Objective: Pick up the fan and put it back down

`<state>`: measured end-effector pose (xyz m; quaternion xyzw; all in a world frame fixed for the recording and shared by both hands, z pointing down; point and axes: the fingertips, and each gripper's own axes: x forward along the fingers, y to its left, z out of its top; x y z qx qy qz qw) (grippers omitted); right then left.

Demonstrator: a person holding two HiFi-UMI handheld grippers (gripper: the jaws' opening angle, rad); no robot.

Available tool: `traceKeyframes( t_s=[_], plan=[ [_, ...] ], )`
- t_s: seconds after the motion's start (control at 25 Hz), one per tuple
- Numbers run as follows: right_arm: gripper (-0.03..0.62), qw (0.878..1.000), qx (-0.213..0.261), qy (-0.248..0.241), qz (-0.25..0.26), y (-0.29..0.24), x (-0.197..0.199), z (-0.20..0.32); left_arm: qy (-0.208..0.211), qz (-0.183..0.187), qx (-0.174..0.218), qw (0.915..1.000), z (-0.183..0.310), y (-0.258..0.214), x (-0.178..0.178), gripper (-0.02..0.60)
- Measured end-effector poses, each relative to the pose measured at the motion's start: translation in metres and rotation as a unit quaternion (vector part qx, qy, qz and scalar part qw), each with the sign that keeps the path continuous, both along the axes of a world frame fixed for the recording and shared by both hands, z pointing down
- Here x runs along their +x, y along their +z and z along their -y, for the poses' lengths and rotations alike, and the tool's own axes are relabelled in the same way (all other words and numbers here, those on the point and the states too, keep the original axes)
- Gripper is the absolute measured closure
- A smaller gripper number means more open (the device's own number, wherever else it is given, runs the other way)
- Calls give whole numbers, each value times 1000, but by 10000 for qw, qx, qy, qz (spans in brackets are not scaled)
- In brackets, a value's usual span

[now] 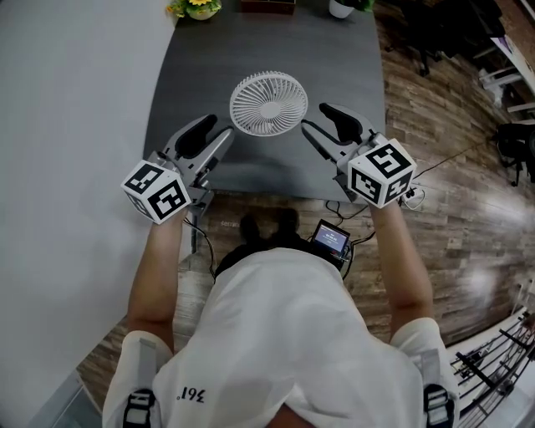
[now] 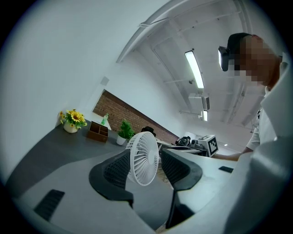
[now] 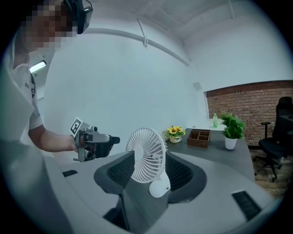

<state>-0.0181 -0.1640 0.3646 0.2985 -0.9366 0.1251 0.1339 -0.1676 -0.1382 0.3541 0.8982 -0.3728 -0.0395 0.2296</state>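
A small white fan [image 1: 268, 103] with a round grille stands on its base on the dark grey table [image 1: 251, 50]. My left gripper [image 1: 219, 127] is just left of it and my right gripper [image 1: 315, 116] just right of it, both angled in toward the fan. Both are open, with nothing between the fingers. In the left gripper view the fan [image 2: 144, 157] shows beyond the gap of the spread jaws, and the right gripper [image 2: 208, 144] lies past it. The right gripper view shows the fan [image 3: 147, 157] and its base in the gap, with the left gripper [image 3: 94, 141] beyond.
At the table's far edge stand a sunflower pot [image 1: 194, 8], a brown wooden box [image 1: 267, 6] and a potted green plant [image 1: 341, 8]. A white wall runs along the left. A small screen device [image 1: 332, 238] with cables sits by my legs. An office chair [image 3: 277, 132] stands at the right.
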Motion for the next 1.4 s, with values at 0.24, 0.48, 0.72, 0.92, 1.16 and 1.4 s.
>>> traceKeyframes(
  t_s=[0.24, 0.48, 0.72, 0.92, 1.16, 1.4],
  plan=[
    [395, 9998, -58, -96, -137, 10, -3, 15, 78, 51, -36, 10000, 16, 5, 6, 364],
    [381, 9994, -120, -250, -198, 15, -9, 25, 169, 22, -136, 9998, 26, 9, 8, 350],
    [364, 9989, -211, -373, -209, 21, -12, 35, 199, 53, -193, 9996, 37, 13, 8, 336],
    [348, 9976, -264, -624, -136, 23, -19, 36, 308, 106, -187, 9993, 39, 17, 14, 330],
    [345, 9964, -487, -692, 2, 29, -24, 42, 357, 147, -257, 9989, 45, 22, 20, 330],
    [345, 9946, -612, -828, 160, 29, -31, 45, 461, 141, -297, 9984, 52, 23, 27, 331]
  ],
)
